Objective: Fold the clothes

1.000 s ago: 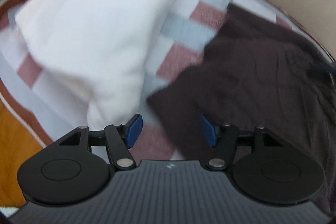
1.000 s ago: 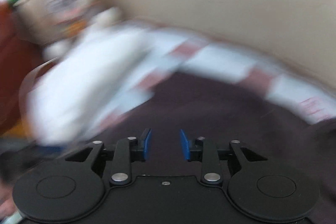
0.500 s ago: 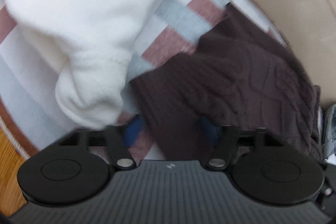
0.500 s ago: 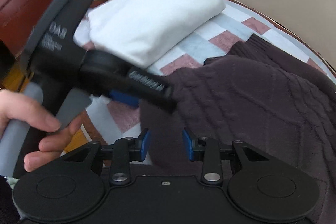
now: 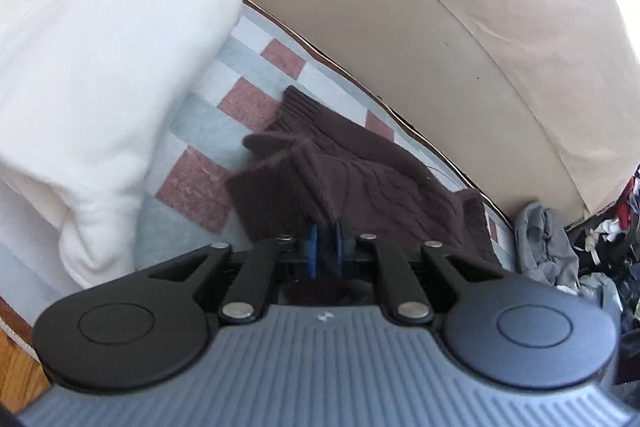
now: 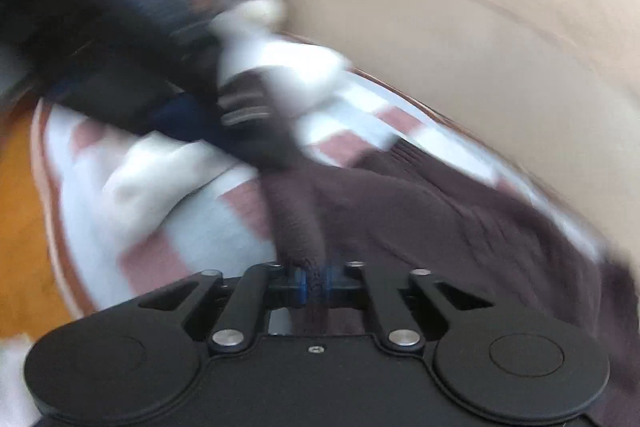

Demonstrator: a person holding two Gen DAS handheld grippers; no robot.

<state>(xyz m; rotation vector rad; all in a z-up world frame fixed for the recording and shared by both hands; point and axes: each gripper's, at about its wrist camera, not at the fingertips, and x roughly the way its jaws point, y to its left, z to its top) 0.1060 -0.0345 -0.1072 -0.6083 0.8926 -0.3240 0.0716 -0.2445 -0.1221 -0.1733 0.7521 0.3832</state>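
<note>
Both tools are pinching the brown sweater: the left tool (image 5: 325, 247) and right tool (image 6: 314, 281) are each clamping its near edge (image 5: 360, 183), the rest lying on the checked blanket (image 5: 200, 131). Lifting evenly should keep the edge straight.

Daylit, sharp left view; badly smeared right view
Light pours in from the upper right of the left wrist view, blowing out that corner to white glare, with fisheye bending at the edges; the right wrist view is streaked with motion blur, only the gripper body staying crisp
</note>
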